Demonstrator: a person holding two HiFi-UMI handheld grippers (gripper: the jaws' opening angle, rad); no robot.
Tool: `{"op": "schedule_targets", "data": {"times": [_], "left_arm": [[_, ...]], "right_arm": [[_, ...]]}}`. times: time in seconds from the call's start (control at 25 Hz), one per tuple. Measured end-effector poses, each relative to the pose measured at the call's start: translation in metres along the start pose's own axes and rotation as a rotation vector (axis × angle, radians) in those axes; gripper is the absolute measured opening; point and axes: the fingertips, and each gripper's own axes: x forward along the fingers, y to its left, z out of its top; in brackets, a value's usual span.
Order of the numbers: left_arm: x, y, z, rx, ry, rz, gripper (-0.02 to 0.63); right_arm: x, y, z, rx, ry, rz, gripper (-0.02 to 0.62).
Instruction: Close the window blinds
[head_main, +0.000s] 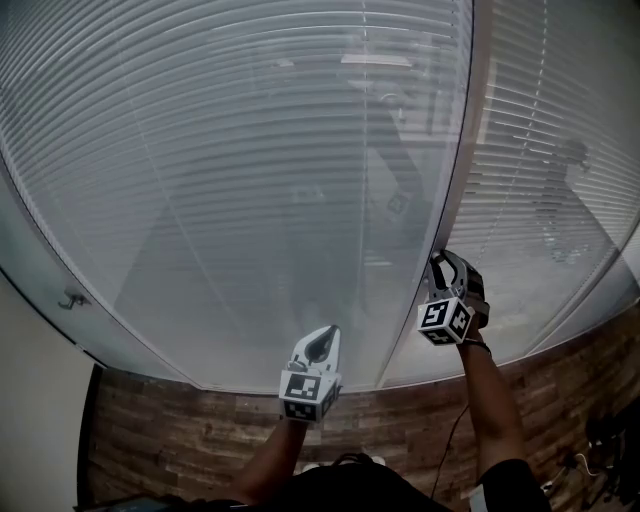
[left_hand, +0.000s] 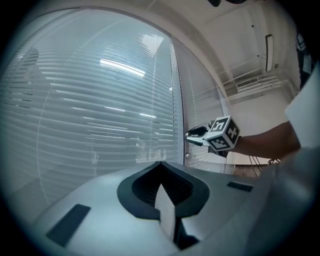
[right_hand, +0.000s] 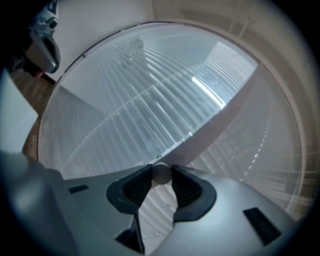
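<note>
Horizontal slat blinds (head_main: 250, 180) hang behind a large glass pane, and a second set (head_main: 560, 180) hangs to the right of a pale upright frame post (head_main: 462, 170). My right gripper (head_main: 437, 262) reaches level to that post. In the right gripper view its jaws (right_hand: 161, 172) are shut on a small round grey knob (right_hand: 161, 175) at the post. It also shows in the left gripper view, as the right gripper (left_hand: 192, 134) against the post. My left gripper (head_main: 320, 340) hovers in front of the left pane, its jaws (left_hand: 160, 165) shut with nothing in them.
A wood-patterned floor (head_main: 200, 430) runs below the window. A small hook (head_main: 72, 298) sits on the wall at the far left. A cable (head_main: 452, 430) hangs by my right arm. A wall air conditioner (left_hand: 252, 82) is mounted high on the right.
</note>
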Motion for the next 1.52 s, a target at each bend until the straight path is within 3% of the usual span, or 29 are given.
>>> {"op": "schedule_targets", "data": {"times": [0.2, 0.44, 0.68, 0.96, 1.2, 1.32, 1.52], "left_arm": [[0.000, 0.000, -0.003, 0.007, 0.003, -0.001, -0.005], [0.000, 0.004, 0.000, 0.004, 0.001, 0.013, -0.005], [-0.006, 0.010, 0.004, -0.008, -0.006, 0.022, -0.005], [-0.014, 0.017, 0.005, -0.024, -0.023, 0.022, -0.005], [-0.028, 0.024, 0.007, -0.038, -0.032, 0.012, -0.005], [-0.038, 0.031, 0.006, -0.003, -0.040, 0.007, -0.005], [-0.068, 0.036, 0.009, 0.068, -0.062, 0.017, -0.005]], "right_arm": [[0.003, 0.000, -0.004, 0.009, -0.003, -0.008, 0.126], [-0.001, -0.008, -0.003, 0.208, -0.015, 0.000, 0.126], [-0.026, -0.010, 0.008, 0.481, -0.045, 0.014, 0.126], [-0.067, -0.003, 0.027, 0.731, -0.109, 0.003, 0.012], [-0.097, 0.027, 0.048, 0.790, -0.119, 0.022, 0.003], [-0.113, 0.049, 0.061, 0.844, -0.119, 0.047, 0.003], [-0.136, 0.105, 0.067, 0.844, -0.051, 0.088, 0.003]]}}
